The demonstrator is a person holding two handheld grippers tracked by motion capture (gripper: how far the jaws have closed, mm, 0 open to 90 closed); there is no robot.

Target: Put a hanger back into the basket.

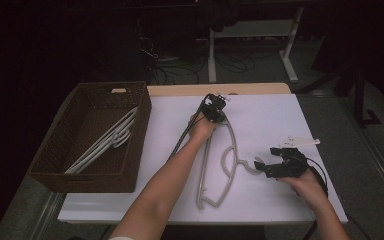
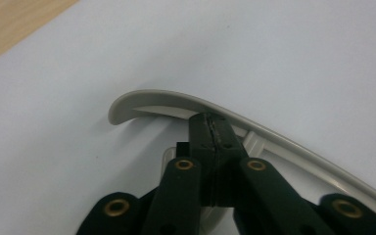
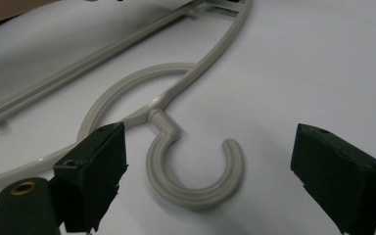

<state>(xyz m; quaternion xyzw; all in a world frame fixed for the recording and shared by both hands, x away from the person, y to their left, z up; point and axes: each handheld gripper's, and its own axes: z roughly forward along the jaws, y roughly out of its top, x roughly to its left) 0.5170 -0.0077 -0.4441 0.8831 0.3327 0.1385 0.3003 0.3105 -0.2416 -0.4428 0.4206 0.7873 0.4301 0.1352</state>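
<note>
though apparently clamped, hanger [image 1: 226, 165] flat

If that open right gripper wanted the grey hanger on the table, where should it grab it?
Probably the hook. It lies flat on the white table, already between the open jaws of the right gripper, with bare surface on both sides. Coming straight on and closing across its thin curved bar looks easiest. The left gripper is already shut on the hanger at its far end.
</note>
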